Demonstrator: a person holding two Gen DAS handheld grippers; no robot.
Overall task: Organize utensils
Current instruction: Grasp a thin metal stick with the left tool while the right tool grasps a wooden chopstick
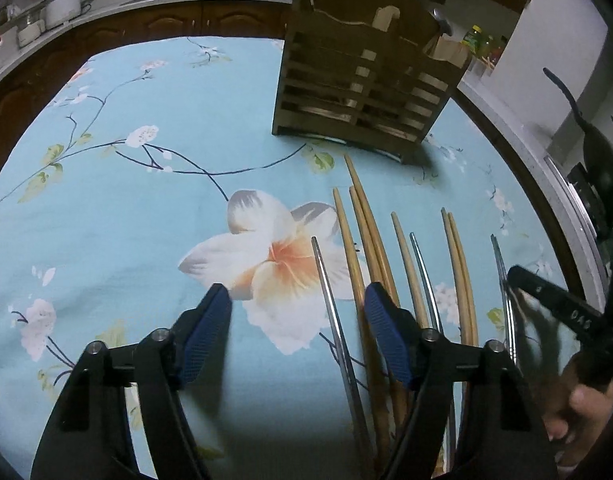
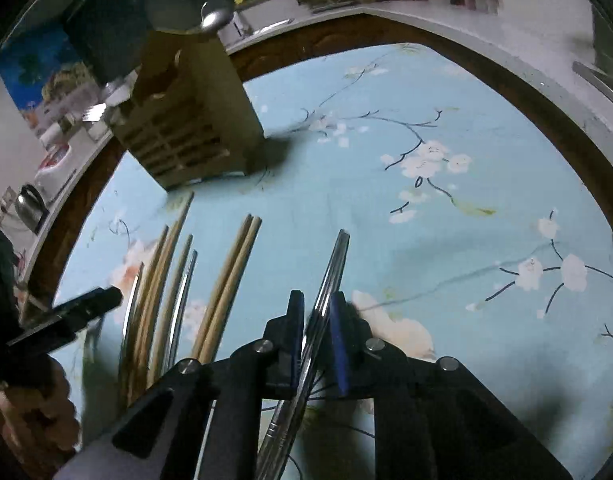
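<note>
Several wooden chopsticks [image 1: 366, 236] and metal chopsticks [image 1: 424, 276] lie side by side on the blue floral tablecloth [image 1: 146, 208], in front of a brown slatted wooden utensil holder [image 1: 362, 84]. My left gripper [image 1: 298, 332] is open and empty, with a metal chopstick [image 1: 330, 312] and a wooden one lying between its blue pads. My right gripper [image 2: 316, 332] is shut on a metal chopstick [image 2: 330, 276], which points forward. The holder [image 2: 186, 120] stands at far left in the right wrist view, with the other chopsticks [image 2: 230, 280] to the gripper's left.
A kitchen counter [image 1: 146, 0] with jars and a sink runs around the table's far side. A dark kettle-like item [image 1: 602, 160] sits at right. The right gripper's arm and hand [image 1: 566, 320] show at the lower right of the left wrist view.
</note>
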